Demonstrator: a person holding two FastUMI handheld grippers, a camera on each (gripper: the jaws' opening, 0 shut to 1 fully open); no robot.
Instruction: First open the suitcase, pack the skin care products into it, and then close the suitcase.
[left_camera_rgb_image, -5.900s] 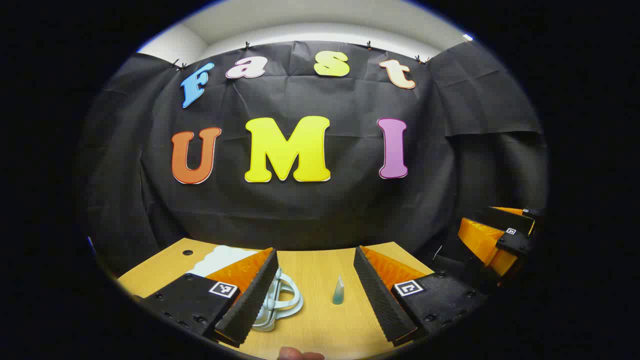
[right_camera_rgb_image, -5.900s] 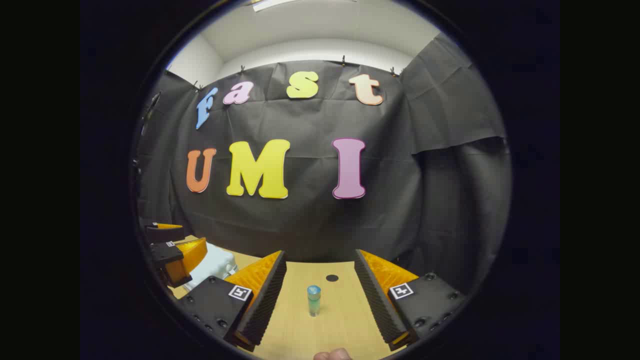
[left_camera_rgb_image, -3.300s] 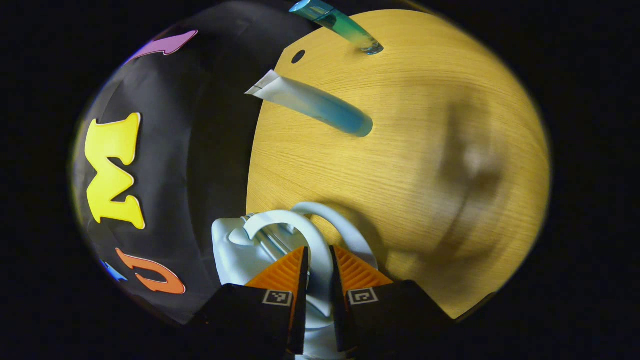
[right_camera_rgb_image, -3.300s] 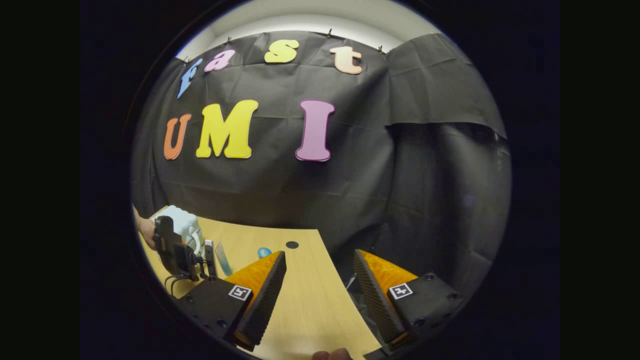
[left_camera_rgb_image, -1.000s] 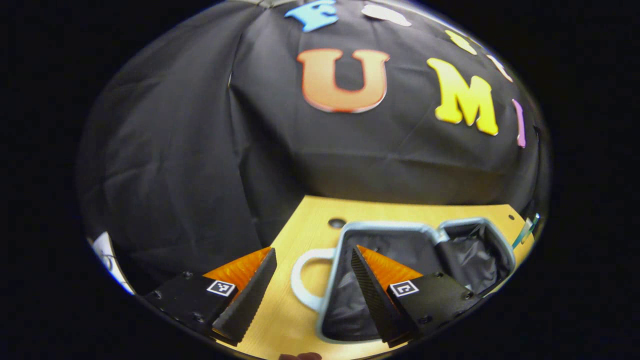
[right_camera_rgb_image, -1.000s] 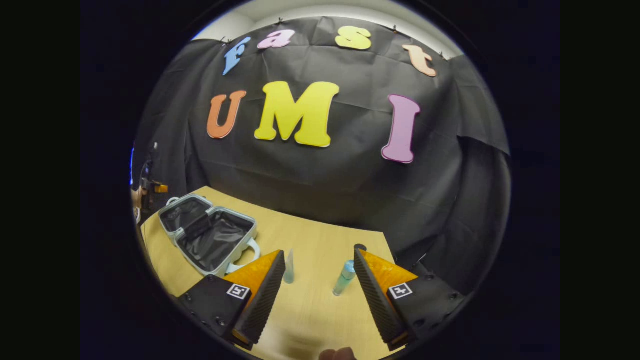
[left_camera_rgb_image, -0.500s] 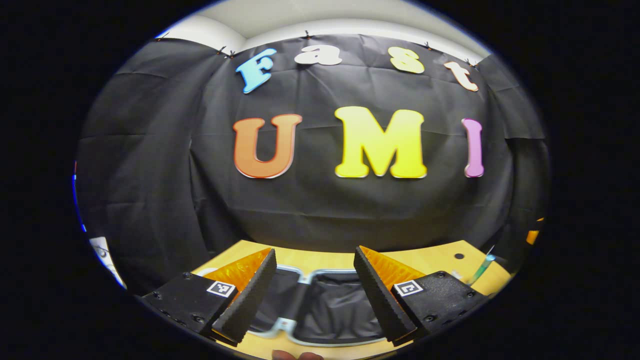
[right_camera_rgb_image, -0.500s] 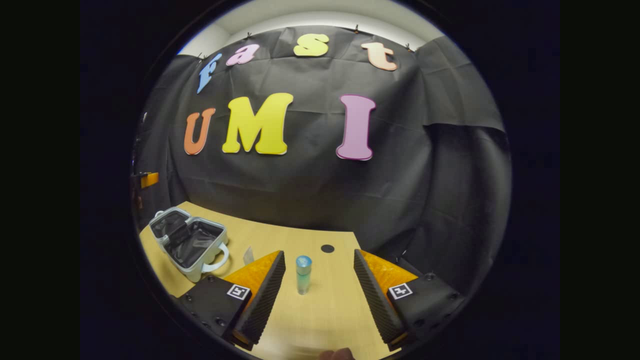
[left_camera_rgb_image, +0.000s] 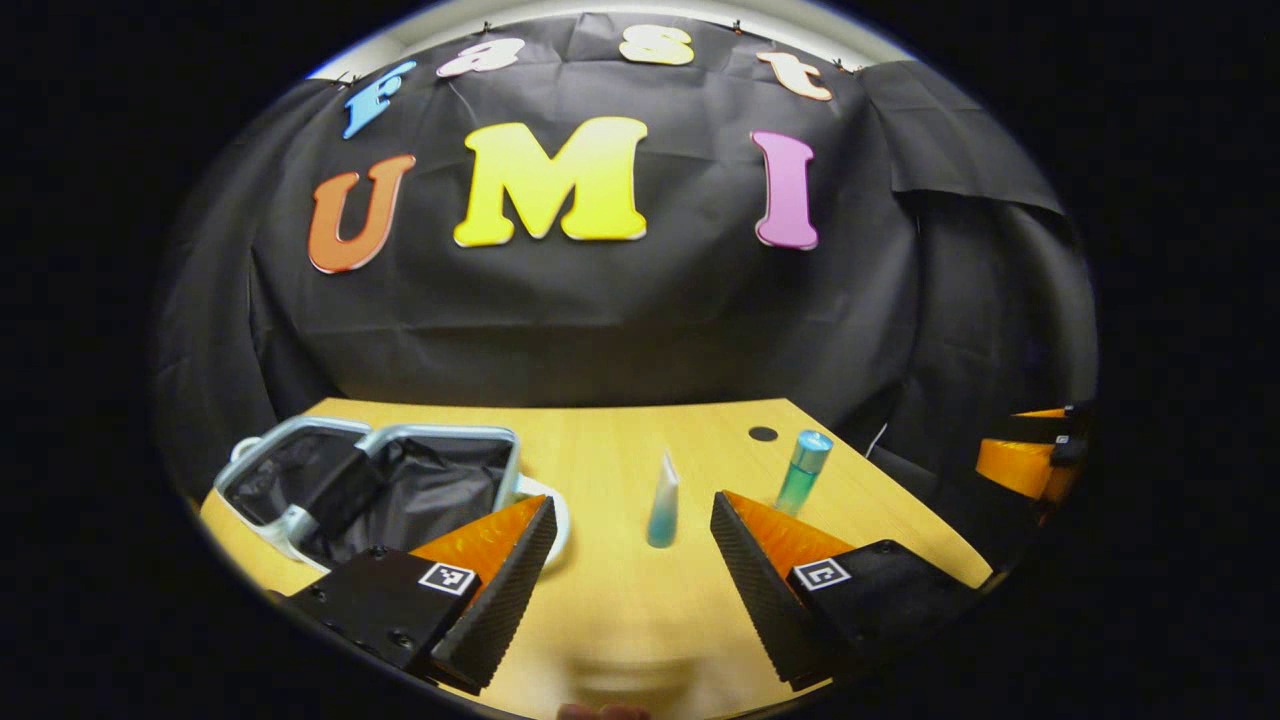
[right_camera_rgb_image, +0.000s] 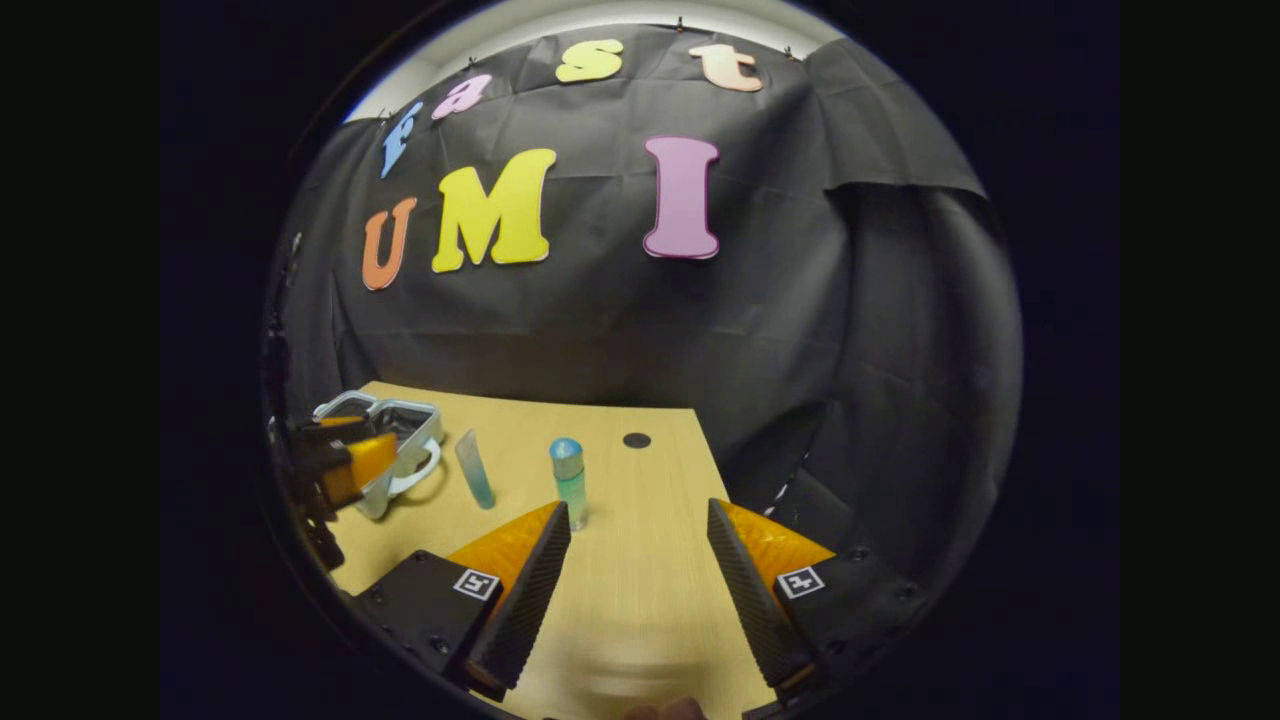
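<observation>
Left gripper view: left gripper (left_camera_rgb_image: 625, 590) spread wide and empty above the worktop (left_camera_rgb_image: 620, 455); suitcase (left_camera_rgb_image: 370, 480) lies open at left, dark lining exposed, with the tube (left_camera_rgb_image: 662, 502) standing just right of it and the capped bottle (left_camera_rgb_image: 802, 470) upright farther right, both outside the case. Right gripper view: right gripper (right_camera_rgb_image: 637, 590) also wide, holding nothing, with bottle (right_camera_rgb_image: 569, 482), tube (right_camera_rgb_image: 475, 468) and suitcase (right_camera_rgb_image: 385, 440) ahead to its left.

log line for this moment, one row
suitcase: open, nothing packed | tube, bottle: standing on table | left claw: open | right claw: open
</observation>
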